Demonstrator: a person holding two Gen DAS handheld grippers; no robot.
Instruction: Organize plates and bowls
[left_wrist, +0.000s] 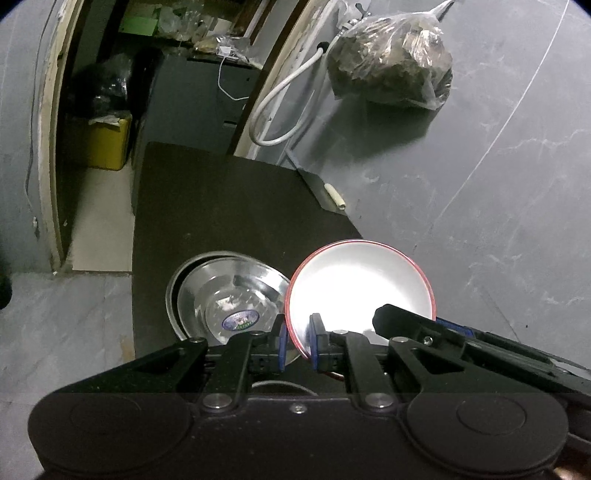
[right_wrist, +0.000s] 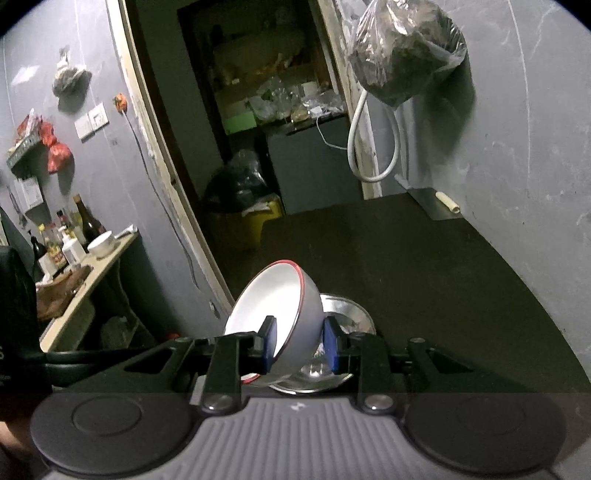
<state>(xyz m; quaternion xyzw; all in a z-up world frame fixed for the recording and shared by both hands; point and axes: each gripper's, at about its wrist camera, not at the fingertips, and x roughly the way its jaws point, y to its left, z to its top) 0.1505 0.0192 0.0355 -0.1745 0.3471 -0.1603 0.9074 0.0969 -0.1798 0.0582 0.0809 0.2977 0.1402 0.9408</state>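
A white bowl with a red rim (left_wrist: 360, 284) is held tilted over the dark countertop (left_wrist: 221, 206). My left gripper (left_wrist: 298, 341) is shut on its near rim. My right gripper (right_wrist: 300, 345) is shut on the same bowl (right_wrist: 280, 310), one finger inside and one outside the wall; its black arm shows at the right in the left wrist view. A steel bowl with a blue sticker (left_wrist: 229, 299) sits nested in another steel dish on the counter, just left of the white bowl. In the right wrist view the steel bowl (right_wrist: 343, 314) lies behind and below the white one.
A grey wall (left_wrist: 498, 184) runs along the counter's right side, with a hanging plastic bag (left_wrist: 391, 59) and a white hose (left_wrist: 280, 103). A doorway with a yellow bin (left_wrist: 107, 140) lies beyond. A side shelf with bottles (right_wrist: 66, 236) and a white bowl stands far left.
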